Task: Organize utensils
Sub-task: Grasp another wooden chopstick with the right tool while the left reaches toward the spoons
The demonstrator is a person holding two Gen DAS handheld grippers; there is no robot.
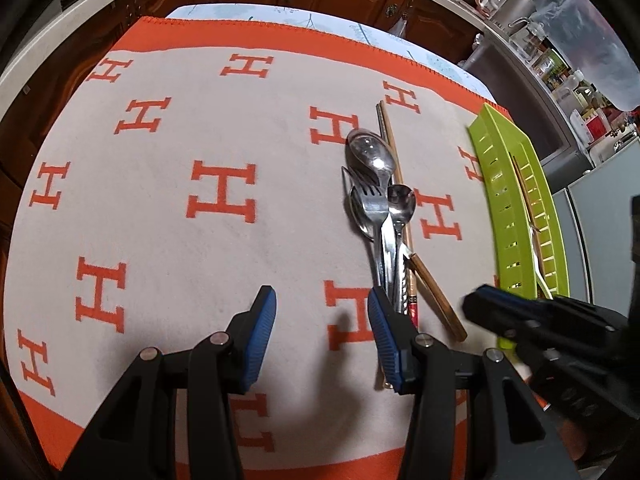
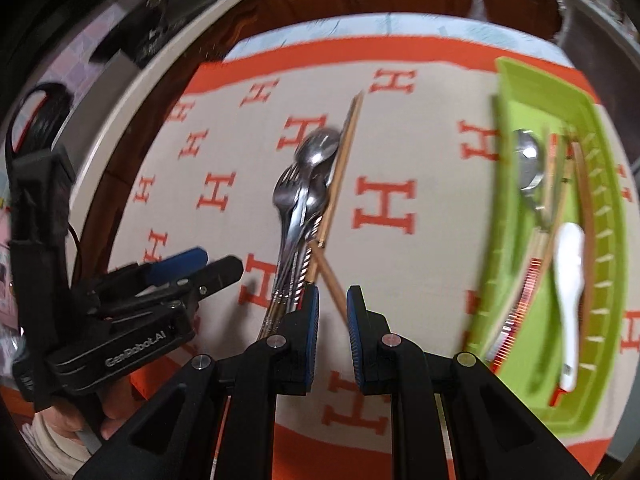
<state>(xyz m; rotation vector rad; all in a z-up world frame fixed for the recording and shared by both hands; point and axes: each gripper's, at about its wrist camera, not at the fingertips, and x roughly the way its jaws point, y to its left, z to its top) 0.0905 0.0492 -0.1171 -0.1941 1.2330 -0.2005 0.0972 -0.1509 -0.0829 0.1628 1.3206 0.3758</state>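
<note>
Starting at the left, the left gripper point(image 1: 322, 332) hangs over the orange-and-cream blanket point(image 1: 160, 208) with its jaws standing apart and nothing between them; its right finger sits just beside the handle ends of the pile. That pile of utensils point(image 1: 380, 208), forks, spoons and a few chopsticks bunched loosely together, lies in the middle of the cloth and looks untouched. The right gripper point(image 2: 333, 320) points down at the near end of the heap, its jaws nearly together with only a narrow gap; a loose chopstick point(image 2: 332, 280) runs toward that gap, but I cannot tell whether the pads press on it. Farther right, the green tray point(image 2: 520, 92) already holds a metal spoon point(image 2: 528, 168), a white spoon point(image 2: 570, 280) and some chopsticks. So I would judge the sorting well begun but far from finished, with most pieces left on the blanket.
</note>
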